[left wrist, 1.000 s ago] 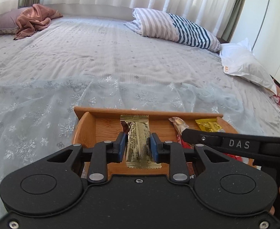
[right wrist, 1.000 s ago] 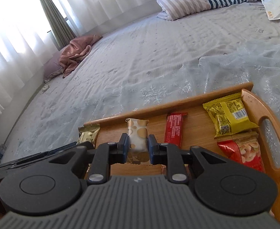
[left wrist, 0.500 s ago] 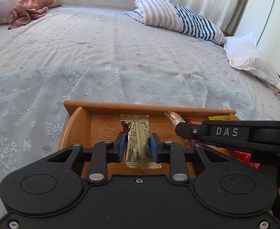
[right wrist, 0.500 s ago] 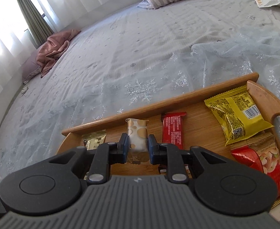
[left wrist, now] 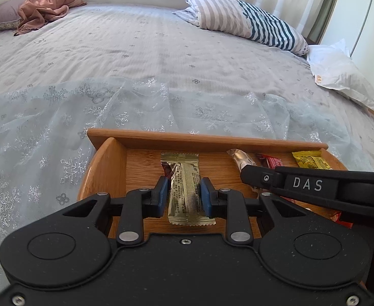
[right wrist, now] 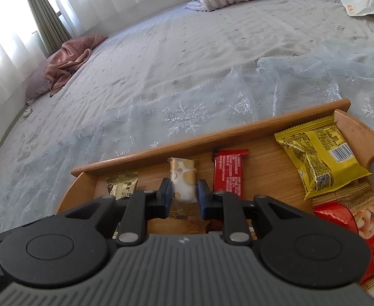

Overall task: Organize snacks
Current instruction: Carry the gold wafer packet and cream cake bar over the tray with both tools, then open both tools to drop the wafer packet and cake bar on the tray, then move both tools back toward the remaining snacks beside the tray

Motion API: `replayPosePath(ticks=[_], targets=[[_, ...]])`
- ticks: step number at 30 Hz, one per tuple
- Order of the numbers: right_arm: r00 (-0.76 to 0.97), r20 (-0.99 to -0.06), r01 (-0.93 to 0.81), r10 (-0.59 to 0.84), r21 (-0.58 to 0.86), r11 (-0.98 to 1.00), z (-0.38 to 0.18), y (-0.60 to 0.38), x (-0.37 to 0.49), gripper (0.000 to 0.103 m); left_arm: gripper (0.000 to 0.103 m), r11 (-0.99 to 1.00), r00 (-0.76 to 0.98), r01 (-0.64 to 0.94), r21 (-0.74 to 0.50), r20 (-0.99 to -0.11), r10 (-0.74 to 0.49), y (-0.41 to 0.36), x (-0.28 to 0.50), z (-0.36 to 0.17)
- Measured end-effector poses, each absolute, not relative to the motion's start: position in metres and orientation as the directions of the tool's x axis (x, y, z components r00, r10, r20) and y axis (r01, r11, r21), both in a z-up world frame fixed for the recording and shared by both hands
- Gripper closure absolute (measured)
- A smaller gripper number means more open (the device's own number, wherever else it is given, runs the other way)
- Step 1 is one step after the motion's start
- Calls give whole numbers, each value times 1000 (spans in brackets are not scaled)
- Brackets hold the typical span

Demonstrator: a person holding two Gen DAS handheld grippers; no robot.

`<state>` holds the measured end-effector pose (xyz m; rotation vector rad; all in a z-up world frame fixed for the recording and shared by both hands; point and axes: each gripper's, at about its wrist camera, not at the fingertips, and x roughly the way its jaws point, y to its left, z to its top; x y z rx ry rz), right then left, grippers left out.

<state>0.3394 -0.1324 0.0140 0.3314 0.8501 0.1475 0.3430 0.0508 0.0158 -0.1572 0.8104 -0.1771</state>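
Trouble, if it comes, looks likeliest from the crowding: both claws work side by side over one shallow bamboo tray with raised walls [left wrist: 103,168], itself resting on a soft bed under a sheer snowflake-patterned gauze cloth [left wrist: 47,127]. A firm push down could tip or slide the tray on that yielding bedding, and the two tools could knock together near the middle.

The left gripper [left wrist: 183,197] is clamped on a crinkled gold foil snack bar [left wrist: 184,191], its blue pads pinching the long sides; the wrapper's far end lies on the tray floor at the left end. The right gripper [right wrist: 184,196] is clamped on a cream wrapper with gold dots [right wrist: 183,181], close to the back wall. Glossy film is slippery, so either bar could twist in its hold or land askew on release.

Beside them lie a flat red bar [right wrist: 229,173], a puffy yellow packet with serrated ends [right wrist: 314,158] and a red nut bag [right wrist: 357,227] against the handled right wall. These pillow packs slide easily on the smooth wood, so a nudge would undo the row.
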Motion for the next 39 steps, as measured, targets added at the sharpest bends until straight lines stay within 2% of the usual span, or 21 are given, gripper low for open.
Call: replayPosePath(ticks=[14, 17, 23, 26, 28, 30, 33, 36, 39], targets=[[649, -711, -5, 270, 351, 936, 10, -132, 342, 78, 76, 978, 690, 98, -186, -695, -201, 49, 342, 15], [647, -709, -14, 280, 356, 934, 11, -132, 343, 74, 76, 981, 693, 94, -172, -696, -189, 49, 341, 16], [660, -687, -29, 303, 380, 924, 16, -135, 339, 67, 61, 983, 702, 86, -165, -689, -177, 52, 333, 24], [670, -673, -45, 313, 385, 922, 22, -136, 332, 64, 46, 985, 716, 86, -151, -678, -166, 53, 324, 32], [678, -662, -66, 319, 377, 924, 28, -136, 326, 59, 32, 985, 727, 87, -147, -666, -163, 53, 316, 37], [689, -653, -85, 315, 359, 929, 33, -135, 319, 58, 26, 986, 736, 89, -144, -657, -163, 54, 307, 42], [705, -638, -115, 311, 329, 937, 41, -135, 308, 57, 24, 986, 743, 96, -139, -649, -164, 54, 292, 47], [721, -623, -143, 304, 295, 945, 47, -136, 295, 47, 21, 985, 750, 99, -140, -641, -166, 55, 277, 53], [734, -607, -174, 303, 263, 949, 52, -138, 279, 45, 19, 986, 754, 104, -129, -636, -163, 55, 261, 60]])
